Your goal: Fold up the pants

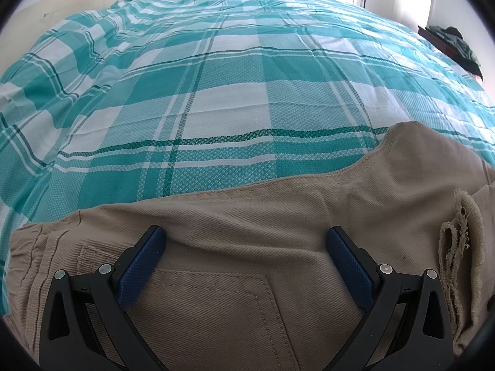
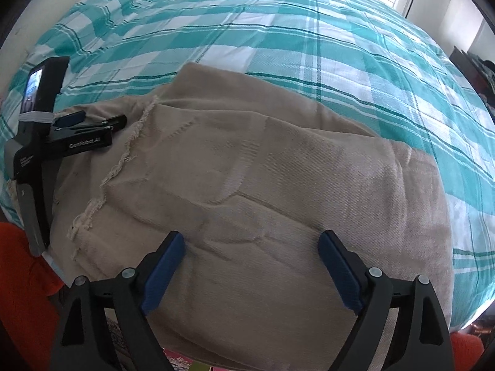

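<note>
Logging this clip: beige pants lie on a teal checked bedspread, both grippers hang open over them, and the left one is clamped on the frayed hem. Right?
Not quite. The left gripper grips nothing: its jaws stand wide apart above the back pocket, and the frayed hem lies off to its side, as the left wrist view shows. The rest holds: beige pants on the teal checked bedspread, right gripper open.

"GenRobot.AI" — white lettering on the left gripper point(image 2: 92, 120) body

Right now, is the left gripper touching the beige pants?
Cannot tell. The right wrist view shows the left gripper low over the pants, but neither contact nor gap is plain.
</note>
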Demonstrator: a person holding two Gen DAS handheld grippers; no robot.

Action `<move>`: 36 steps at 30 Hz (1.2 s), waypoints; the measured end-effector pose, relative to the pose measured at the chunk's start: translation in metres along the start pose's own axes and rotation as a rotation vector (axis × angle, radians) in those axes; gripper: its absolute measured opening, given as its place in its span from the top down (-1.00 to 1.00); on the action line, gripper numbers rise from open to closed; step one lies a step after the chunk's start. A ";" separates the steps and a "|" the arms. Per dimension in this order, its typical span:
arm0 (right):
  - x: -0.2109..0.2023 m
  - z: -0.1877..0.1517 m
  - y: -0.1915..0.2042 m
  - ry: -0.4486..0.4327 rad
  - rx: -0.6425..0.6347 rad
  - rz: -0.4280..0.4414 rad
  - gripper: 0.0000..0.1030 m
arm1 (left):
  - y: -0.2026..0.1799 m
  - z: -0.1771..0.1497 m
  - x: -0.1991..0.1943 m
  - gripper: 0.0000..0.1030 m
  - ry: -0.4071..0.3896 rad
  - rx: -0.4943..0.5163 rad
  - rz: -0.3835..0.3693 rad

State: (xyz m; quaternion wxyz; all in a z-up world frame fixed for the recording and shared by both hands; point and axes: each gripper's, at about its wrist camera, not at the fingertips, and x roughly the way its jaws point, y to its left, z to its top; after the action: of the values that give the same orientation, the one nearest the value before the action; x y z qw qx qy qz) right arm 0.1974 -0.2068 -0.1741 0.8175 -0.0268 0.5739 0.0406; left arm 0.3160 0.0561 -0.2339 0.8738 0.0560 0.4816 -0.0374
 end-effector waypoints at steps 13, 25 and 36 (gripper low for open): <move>-0.001 -0.002 -0.004 -0.012 0.012 0.030 -0.75 | 0.000 0.000 0.000 -0.99 0.000 0.000 0.000; -0.031 -0.014 -0.009 -0.130 0.062 0.121 -0.74 | 0.000 0.000 0.000 -0.99 0.000 0.000 0.001; -0.077 -0.022 -0.041 -0.332 0.136 0.144 -0.74 | -0.001 0.000 0.000 -0.99 0.001 0.001 0.001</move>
State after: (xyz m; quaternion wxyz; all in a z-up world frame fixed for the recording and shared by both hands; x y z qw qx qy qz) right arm 0.1549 -0.2519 -0.1094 0.8958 0.0769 0.4332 0.0639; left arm 0.3159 0.0554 -0.2337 0.8736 0.0566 0.4819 -0.0372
